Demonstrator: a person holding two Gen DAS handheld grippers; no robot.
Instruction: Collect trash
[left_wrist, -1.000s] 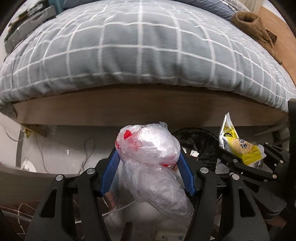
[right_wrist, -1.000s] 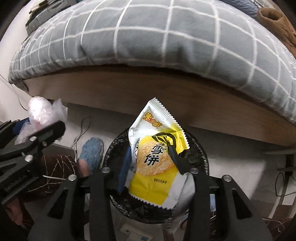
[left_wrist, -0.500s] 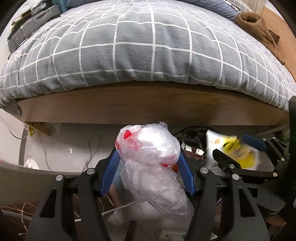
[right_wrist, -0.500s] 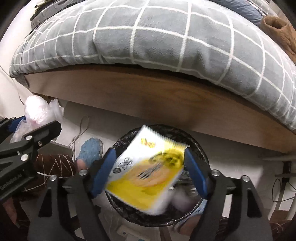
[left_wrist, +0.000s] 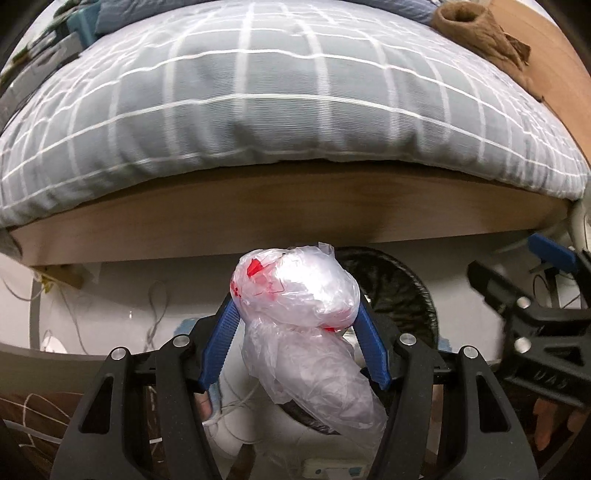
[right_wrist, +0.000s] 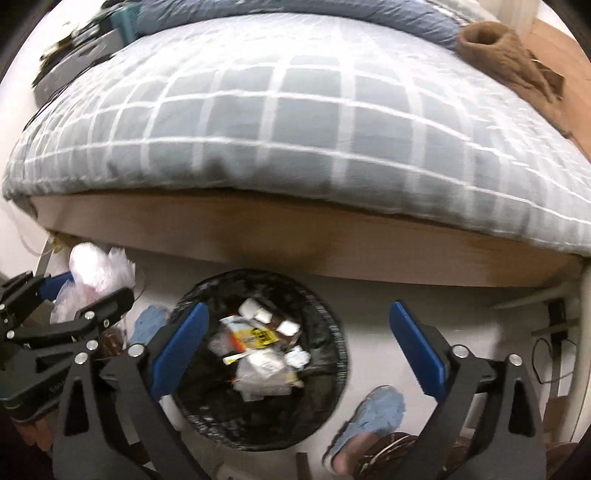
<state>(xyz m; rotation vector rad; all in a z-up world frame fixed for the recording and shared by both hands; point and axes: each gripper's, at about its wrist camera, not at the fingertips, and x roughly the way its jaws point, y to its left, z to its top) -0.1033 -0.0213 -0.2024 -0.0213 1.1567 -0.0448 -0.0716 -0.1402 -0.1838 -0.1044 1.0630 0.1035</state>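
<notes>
left gripper (left_wrist: 295, 343) fingers clamp plastic bag (left_wrist: 303, 325) | right gripper (right_wrist: 299, 350) fingers spread, empty, above bin (right_wrist: 332, 332) | risk: light bag released left of the bin's rim lands on floor

Left gripper (left_wrist: 295, 332) clamped, fingers pinched inward — right gripper (right_wrist: 299, 347) spread wide, holding nothing
</notes>
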